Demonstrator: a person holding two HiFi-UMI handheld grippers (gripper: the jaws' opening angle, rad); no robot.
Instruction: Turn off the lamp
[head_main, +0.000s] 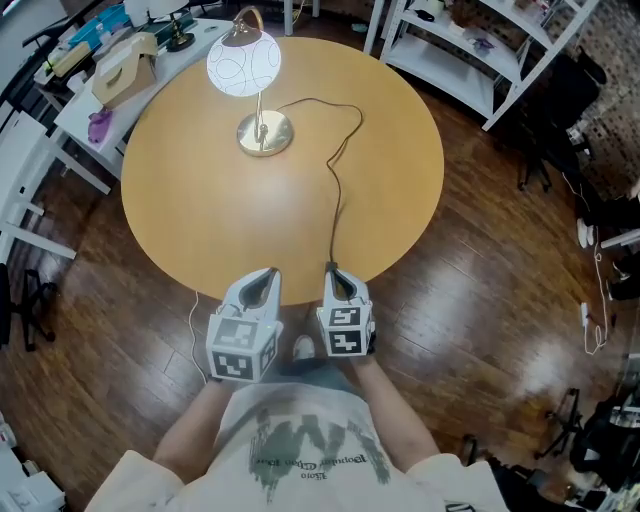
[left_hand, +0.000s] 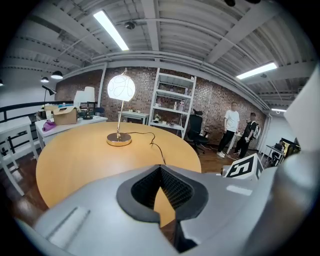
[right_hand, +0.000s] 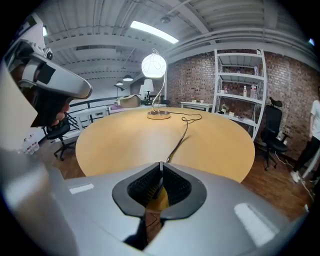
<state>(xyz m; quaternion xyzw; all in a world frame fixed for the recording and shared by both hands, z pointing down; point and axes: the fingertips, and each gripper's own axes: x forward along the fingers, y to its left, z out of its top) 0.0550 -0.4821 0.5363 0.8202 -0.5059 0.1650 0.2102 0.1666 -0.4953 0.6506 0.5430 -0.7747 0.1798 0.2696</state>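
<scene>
Both grey plastic grippers, left (head_main: 272, 270) and right (head_main: 331, 267), are pinched closed and empty at the round wooden table's (head_main: 200, 210) near edge. A thin black cord (head_main: 335, 190) crosses the smooth bare tabletop to the lit globe lamp (head_main: 245, 65), which stands on a brass base near the table's far edge.

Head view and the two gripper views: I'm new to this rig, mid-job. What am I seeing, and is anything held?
No robot here: a person holds a two-jaw gripper in each hand. The head view looks down from their head at the left gripper and right gripper, both at the near edge of a round wooden table. Each gripper view looks along its own jaws. A lit lamp stands on the table; its cord runs to the right gripper's tips. Both jaws are shut; nothing seems held.
</scene>
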